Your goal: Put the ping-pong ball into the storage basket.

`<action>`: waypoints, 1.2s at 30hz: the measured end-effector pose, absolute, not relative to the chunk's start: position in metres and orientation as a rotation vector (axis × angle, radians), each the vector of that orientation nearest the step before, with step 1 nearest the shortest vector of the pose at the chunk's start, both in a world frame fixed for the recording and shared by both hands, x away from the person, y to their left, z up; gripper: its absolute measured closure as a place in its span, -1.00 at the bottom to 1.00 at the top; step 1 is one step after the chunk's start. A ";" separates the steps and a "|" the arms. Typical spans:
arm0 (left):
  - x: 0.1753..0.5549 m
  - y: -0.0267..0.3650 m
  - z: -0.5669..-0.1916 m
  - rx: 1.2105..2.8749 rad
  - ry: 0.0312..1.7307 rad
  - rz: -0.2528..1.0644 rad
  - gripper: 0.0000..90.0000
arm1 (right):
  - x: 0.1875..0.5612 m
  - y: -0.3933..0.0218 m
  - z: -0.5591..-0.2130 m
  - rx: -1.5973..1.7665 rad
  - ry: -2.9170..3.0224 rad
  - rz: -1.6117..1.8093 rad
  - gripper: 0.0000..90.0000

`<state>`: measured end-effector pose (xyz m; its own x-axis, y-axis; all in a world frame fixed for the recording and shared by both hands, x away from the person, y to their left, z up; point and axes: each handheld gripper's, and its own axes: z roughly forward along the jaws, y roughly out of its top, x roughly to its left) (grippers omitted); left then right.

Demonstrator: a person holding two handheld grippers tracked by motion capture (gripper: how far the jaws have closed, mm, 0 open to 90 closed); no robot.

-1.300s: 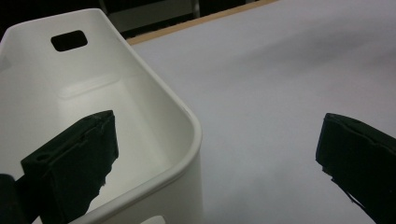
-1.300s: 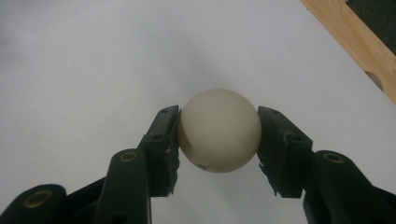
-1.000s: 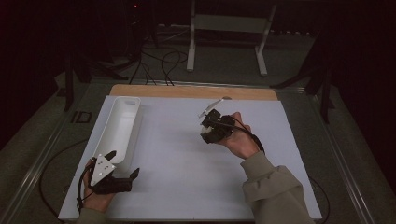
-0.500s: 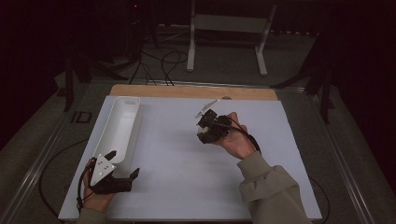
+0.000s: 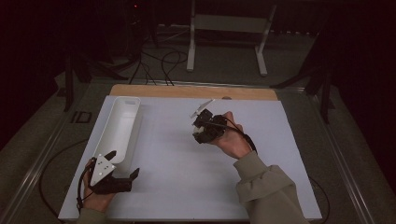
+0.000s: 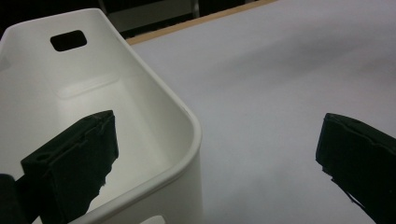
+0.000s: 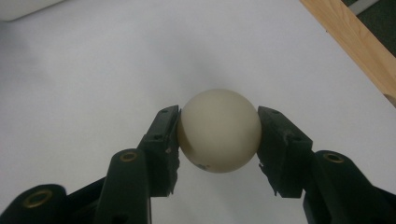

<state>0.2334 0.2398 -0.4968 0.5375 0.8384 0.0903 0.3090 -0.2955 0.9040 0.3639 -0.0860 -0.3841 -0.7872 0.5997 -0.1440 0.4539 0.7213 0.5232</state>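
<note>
White tabletop (image 5: pixel 177 186), mostly bare. One long white plastic bin (image 5: pixel 119 128) at far left. Right gripper (image 7: pixel 218 135) clamps one cream ball (image 7: pixel 219 130) mid-table; left gripper (image 6: pixel 219 154) gapes, straddling the bin's near corner.

the ball (image 7: pixel 219 130) is looking like smooth, hard cream plastic or resin with a soft sheen, and is showing a few small dark specks low down. the right gripper (image 7: pixel 218 140) is showing matt black plastic jaws with rough, chipped pad edges and brass-coloured metal inserts. the bin (image 6: pixel 140 116) at the table's left edge is looking like smooth white plastic, slightly glossy. the table (image 5: pixel 177 186) is wearing a matt white sheet, with bare pale wood along its far edge.
</note>
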 end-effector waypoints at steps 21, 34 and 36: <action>0.233 0.240 -0.497 1.853 0.944 0.720 -1.00 | 0.365 -0.071 -0.381 0.801 2.630 0.702 0.13; 0.233 0.240 -0.497 1.853 0.944 0.719 -1.00 | 0.367 -0.064 -0.381 0.788 2.635 0.710 0.12; 0.233 0.240 -0.497 1.853 0.943 0.719 -1.00 | 0.367 -0.062 -0.382 0.793 2.635 0.710 0.13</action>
